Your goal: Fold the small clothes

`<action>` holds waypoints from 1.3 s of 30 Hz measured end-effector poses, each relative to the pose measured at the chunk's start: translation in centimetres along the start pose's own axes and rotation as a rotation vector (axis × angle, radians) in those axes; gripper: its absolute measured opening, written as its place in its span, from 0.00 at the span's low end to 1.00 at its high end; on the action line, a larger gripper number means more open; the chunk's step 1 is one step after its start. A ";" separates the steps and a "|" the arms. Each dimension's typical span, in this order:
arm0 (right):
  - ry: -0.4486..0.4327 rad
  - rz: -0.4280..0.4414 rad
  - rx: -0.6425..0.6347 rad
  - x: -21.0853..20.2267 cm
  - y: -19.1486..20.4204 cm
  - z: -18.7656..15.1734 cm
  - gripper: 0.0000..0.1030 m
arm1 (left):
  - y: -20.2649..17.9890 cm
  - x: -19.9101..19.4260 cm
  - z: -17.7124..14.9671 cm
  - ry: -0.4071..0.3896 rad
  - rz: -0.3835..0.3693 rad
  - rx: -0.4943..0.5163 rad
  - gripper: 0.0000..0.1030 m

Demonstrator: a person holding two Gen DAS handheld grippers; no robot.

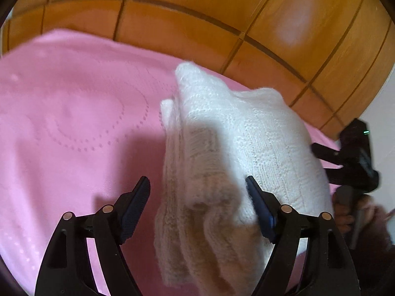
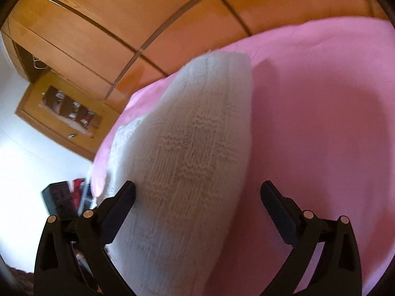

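A white knitted garment (image 1: 237, 148) lies bunched and folded on the pink bedspread (image 1: 74, 113). My left gripper (image 1: 197, 185) is open, its fingers on either side of the near end of the knit, the right finger touching it. My right gripper (image 2: 197, 190) is open around the same garment (image 2: 195, 143), with its left finger against the fabric. The right gripper also shows at the right edge of the left wrist view (image 1: 350, 157), against the far side of the knit, held by a hand.
Behind the bed stands a wooden panelled wardrobe (image 1: 197, 14). A wooden door with hanging pockets (image 2: 69, 113) and white floor lie to the left in the right wrist view, with a dark box (image 2: 59, 197) beside the bed.
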State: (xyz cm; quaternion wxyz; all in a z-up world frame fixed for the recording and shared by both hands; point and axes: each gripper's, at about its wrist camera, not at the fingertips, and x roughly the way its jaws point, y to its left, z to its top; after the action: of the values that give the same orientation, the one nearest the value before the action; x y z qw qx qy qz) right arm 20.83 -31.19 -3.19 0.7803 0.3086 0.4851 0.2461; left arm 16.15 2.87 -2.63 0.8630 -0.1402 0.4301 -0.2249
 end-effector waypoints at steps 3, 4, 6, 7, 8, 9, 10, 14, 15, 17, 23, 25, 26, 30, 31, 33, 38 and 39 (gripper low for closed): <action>0.018 0.044 -0.009 0.9 0.2 0.4 0.98 | 1.4 0.7 0.1 0.027 -0.089 -0.045 0.71; 0.032 0.055 -0.018 1.4 0.4 0.4 0.98 | 1.9 1.0 0.1 0.039 -0.137 -0.068 0.69; 0.038 0.037 -0.042 2.7 1.1 0.5 0.98 | 2.5 1.5 -0.2 0.053 -0.205 -0.113 0.61; 0.034 0.025 -0.059 3.1 1.5 0.4 0.98 | 2.8 1.6 -0.4 0.053 -0.229 -0.129 0.60; 0.029 0.013 -0.073 3.3 1.8 0.3 0.93 | 2.9 1.7 -0.5 0.048 -0.241 -0.133 0.59; 0.021 0.015 -0.071 3.2 2.0 0.2 0.87 | 3.1 1.9 -0.6 0.048 -0.258 -0.147 0.58; 0.011 0.018 -0.061 2.9 2.0 0.0 0.78 | 3.3 1.9 -0.7 0.049 -0.278 -0.171 0.57; -0.064 0.008 -0.084 0.3 3.5 -1.2 0.57 | 2.5 1.4 -0.6 0.038 -0.371 -0.206 0.54; -0.082 0.008 -0.099 -0.6 3.9 -1.6 0.56 | 1.7 1.3 -0.5 0.040 -0.389 -0.193 0.54; -0.127 0.009 -0.119 -2.7 4.4 -2.2 0.55 | -0.8 1.5 0.1 0.045 -0.410 -0.154 0.54; -0.301 -0.043 -0.084 -12.7 1.4 -3.0 0.54 | -10.0 5.1 2.2 0.115 -0.511 -0.025 0.54; -0.358 -0.088 -0.047 -16.5 -0.9 -3.1 0.54 | -14.5 7.1 3.2 0.138 -0.538 0.041 0.54; -0.383 -0.110 -0.030 -18.4 -2.3 -3.2 0.54 | -16.9 8.3 3.7 0.152 -0.553 0.072 0.54; -0.450 -0.241 0.074 -24.0 -8.1 -3.4 0.58 | -26.1 12.8 4.6 0.221 -0.574 0.218 0.54; -0.454 -0.281 0.105 -24.9 -9.8 -3.6 0.58 | -27.7 13.6 4.5 0.229 -0.564 0.248 0.54; -0.450 -0.332 0.164 -26.0 -12.9 -4.1 0.60 | -30.6 15.6 4.5 0.256 -0.547 0.289 0.54; -0.460 -0.397 0.325 -27.2 -18.8 -6.8 0.82 | -35.2 20.3 2.1 0.280 -0.331 0.395 0.54; -0.489 -0.430 0.314 -27.7 -18.5 -7.5 0.84 | -35.3 20.7 1.9 0.281 -0.302 0.404 0.54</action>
State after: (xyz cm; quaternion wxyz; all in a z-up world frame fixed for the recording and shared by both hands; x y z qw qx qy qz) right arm 4.24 -61.01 -2.28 0.8502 0.3654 0.3700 -0.0822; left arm 19.17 -37.94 -0.20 0.7622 0.0049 0.4662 -0.4491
